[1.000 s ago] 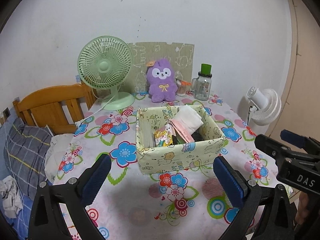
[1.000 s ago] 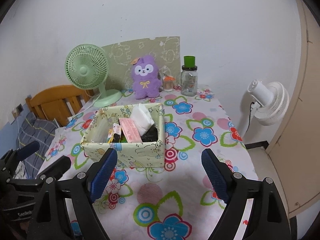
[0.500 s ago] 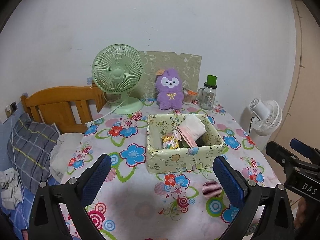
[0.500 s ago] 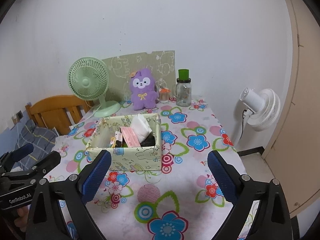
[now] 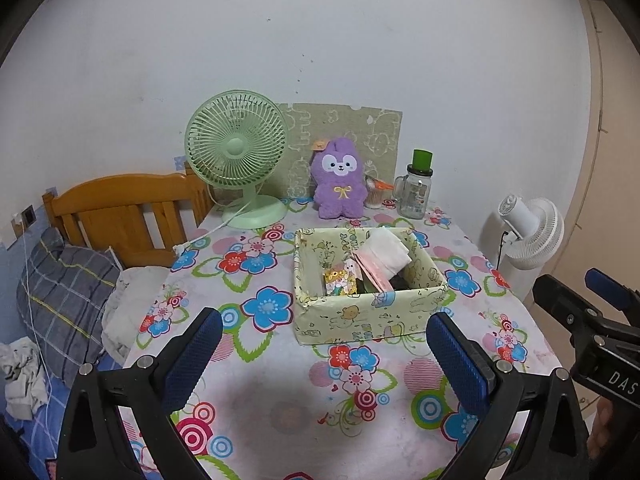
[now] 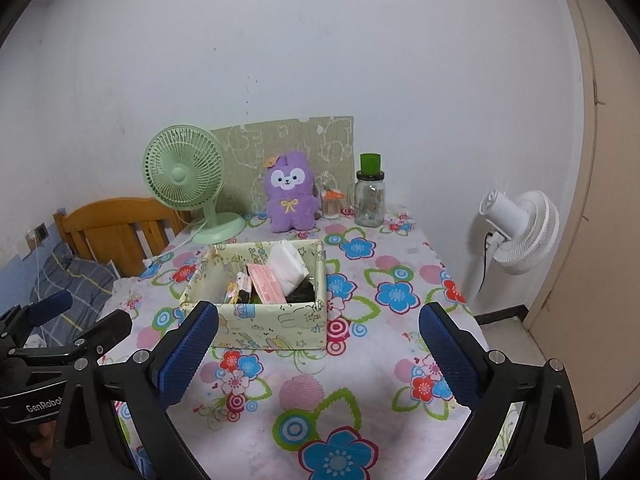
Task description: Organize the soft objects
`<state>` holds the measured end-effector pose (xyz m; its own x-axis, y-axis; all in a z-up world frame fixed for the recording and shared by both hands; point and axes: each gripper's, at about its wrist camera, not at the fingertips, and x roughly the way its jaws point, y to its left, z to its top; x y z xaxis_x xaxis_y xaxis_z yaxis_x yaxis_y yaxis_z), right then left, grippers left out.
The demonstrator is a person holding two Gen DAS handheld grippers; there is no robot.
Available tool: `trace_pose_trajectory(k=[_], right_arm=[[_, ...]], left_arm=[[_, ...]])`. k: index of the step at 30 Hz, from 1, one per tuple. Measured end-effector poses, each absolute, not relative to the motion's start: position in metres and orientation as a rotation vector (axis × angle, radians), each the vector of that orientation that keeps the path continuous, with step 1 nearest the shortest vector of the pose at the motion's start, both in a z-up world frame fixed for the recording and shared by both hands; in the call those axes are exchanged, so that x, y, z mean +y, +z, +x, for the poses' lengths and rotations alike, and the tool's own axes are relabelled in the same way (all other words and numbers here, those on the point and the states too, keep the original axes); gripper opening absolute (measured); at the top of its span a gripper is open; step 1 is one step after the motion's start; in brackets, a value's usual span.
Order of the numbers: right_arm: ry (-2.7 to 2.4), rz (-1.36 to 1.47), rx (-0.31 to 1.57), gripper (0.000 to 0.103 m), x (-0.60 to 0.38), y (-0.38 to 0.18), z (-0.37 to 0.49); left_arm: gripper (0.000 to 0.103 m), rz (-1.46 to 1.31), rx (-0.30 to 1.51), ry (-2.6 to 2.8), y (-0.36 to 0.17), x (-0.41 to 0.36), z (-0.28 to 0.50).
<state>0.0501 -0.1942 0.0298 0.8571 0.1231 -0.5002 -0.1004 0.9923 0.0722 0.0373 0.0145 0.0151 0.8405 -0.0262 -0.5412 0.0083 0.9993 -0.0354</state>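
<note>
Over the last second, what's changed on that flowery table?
Both tongs, left and right, have pulled back from the box, which looks smaller and farther now. Both are open and empty as before. The box, purple plush and green fan have stayed where they were.

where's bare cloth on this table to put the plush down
Free patches: the near strip of tablecloth between both grippers and the box, and the right side between the box and the table edge. Crowded: the back row, with green fan, purple plush and jar close together.
</note>
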Motion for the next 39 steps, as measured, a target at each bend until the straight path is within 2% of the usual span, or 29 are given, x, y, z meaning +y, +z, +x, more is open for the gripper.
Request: trace_pose_trajectory(k=[39], right_arm=[[0.133,0.066,0.537,0.103,-0.1931,0.0291,0.0538]], left_arm=[[0.103,-0.026,0.574,-0.024,0.0156,0.0117,0.0390]])
